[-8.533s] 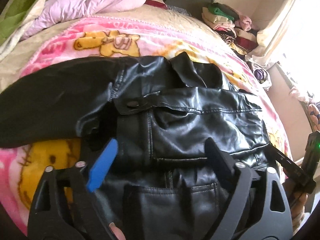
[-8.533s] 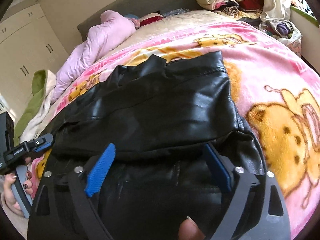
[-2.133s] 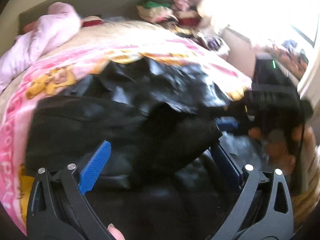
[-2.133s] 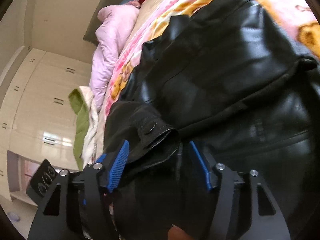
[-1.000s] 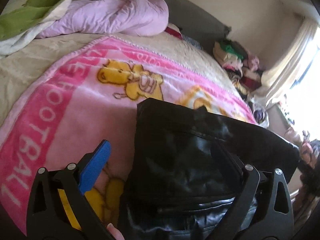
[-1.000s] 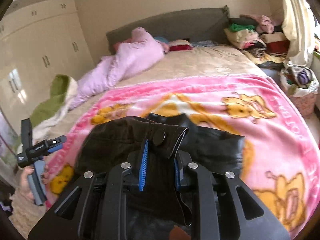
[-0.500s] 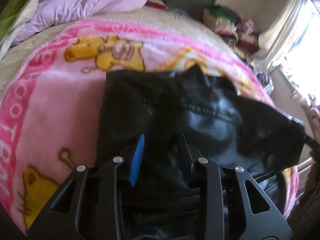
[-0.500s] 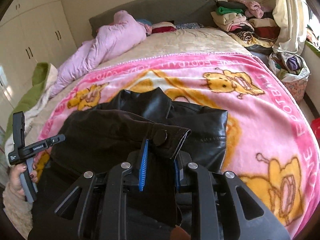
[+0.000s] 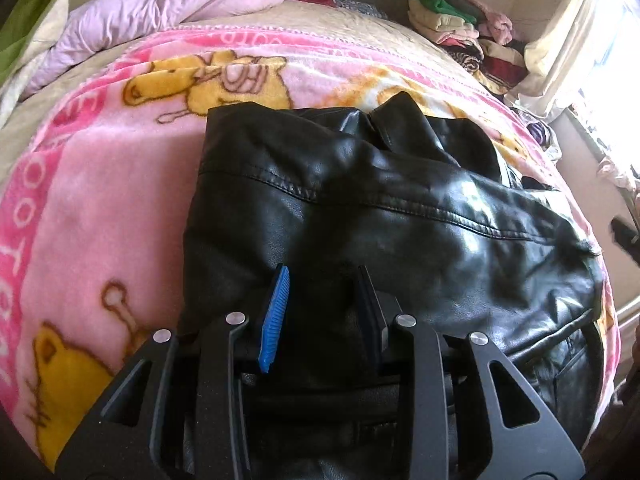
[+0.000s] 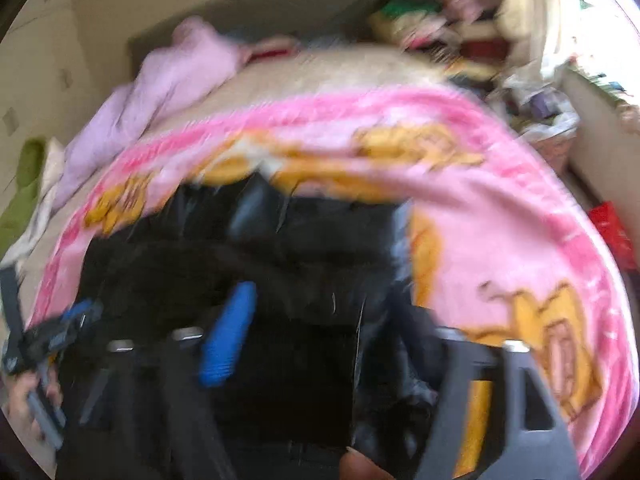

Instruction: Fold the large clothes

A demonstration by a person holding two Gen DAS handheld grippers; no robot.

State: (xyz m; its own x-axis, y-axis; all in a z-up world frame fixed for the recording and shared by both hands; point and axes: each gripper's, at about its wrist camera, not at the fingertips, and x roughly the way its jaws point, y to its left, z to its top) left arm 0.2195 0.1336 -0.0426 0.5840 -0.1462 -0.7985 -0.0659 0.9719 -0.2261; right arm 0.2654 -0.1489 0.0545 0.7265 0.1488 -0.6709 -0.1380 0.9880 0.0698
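A black leather jacket [image 9: 400,184] lies folded on a pink cartoon blanket [image 9: 100,200] on the bed. My left gripper [image 9: 322,276] is shut on a fold near the jacket's near left edge, with black leather bunched between its narrow jaws. The right wrist view is blurred by motion. There my right gripper [image 10: 324,296] hangs just over the jacket [image 10: 300,248] with its jaws opening wide; the leather lies under and between them, and the pads do not press on it. At the far left a hand holds the left gripper [image 10: 44,340].
A lilac quilted garment [image 9: 180,0] lies at the head of the bed. Folded clothes [image 9: 460,28] are piled at the far right corner by a bright curtain. A green and cream cover [image 9: 24,24] sits far left. The blanket [image 10: 500,220] is bare on the right.
My right gripper was shut on the jacket's buttoned cuff; its jaws have now spread and the cuff has dropped onto the jacket. My left gripper sank and closed on the jacket a second ago.
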